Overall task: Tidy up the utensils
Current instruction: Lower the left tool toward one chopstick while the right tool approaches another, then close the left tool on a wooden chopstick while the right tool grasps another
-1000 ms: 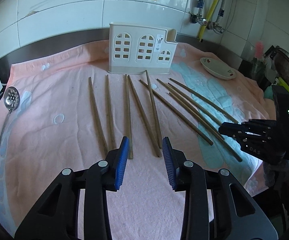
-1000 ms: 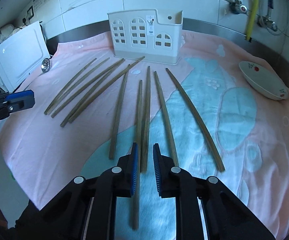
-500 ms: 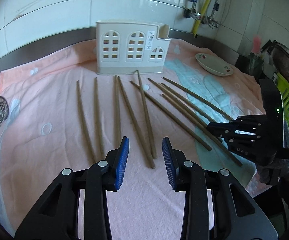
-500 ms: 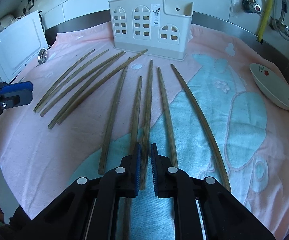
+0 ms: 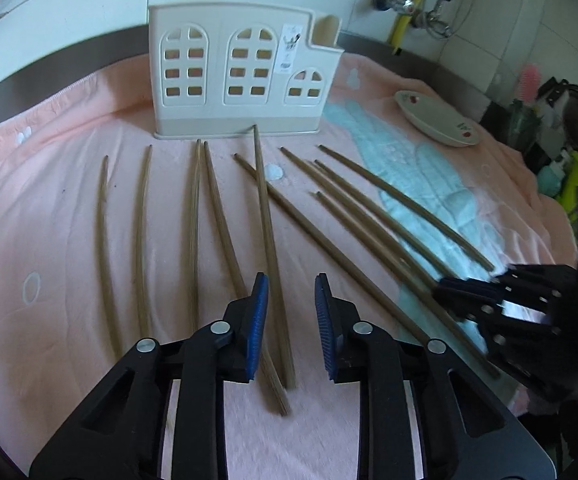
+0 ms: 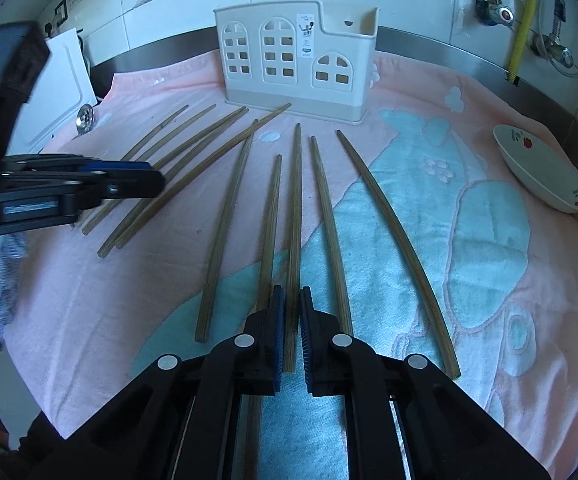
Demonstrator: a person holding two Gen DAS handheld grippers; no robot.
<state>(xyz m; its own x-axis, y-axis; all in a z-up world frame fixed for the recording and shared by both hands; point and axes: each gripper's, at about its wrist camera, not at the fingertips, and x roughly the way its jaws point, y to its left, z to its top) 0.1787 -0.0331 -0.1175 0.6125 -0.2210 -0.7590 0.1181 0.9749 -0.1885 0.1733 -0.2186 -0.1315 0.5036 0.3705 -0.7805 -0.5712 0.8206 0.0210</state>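
Looking down my left gripper (image 5: 291, 326), I see its blue pads spread wide, with one chopstick (image 5: 269, 240) running between them toward the holder (image 5: 241, 84); neither pad touches it. That stick's far tip lies just at the holder's base. A second stick crosses under the left pad and ends nearer me than the first.

My right gripper (image 6: 292, 334) has its pads drawn close together around the near end of another chopstick (image 6: 295, 216). A thin gap shows on each side of the stick, so I cannot tell whether the pads are really pinching it. The stick lies flat on the towel (image 6: 489, 208), pointing away toward the holder. A neighbour lies just left of it, its near end running under the left finger.

All the chopsticks fan out on the pink and blue towel, far tips gathered near the holder, near ends spread apart. In the right view, five lie to the left under and beyond my left gripper (image 6: 89, 186), and five lie in the middle and right. The white holder stands upright at the far edge of the towel, its arched window cut-outs facing me.

A small dish (image 6: 541, 176) sits at the far right, well apart from the sticks. A slotted spoon's round head (image 6: 85, 117) shows at the far left by a white board.
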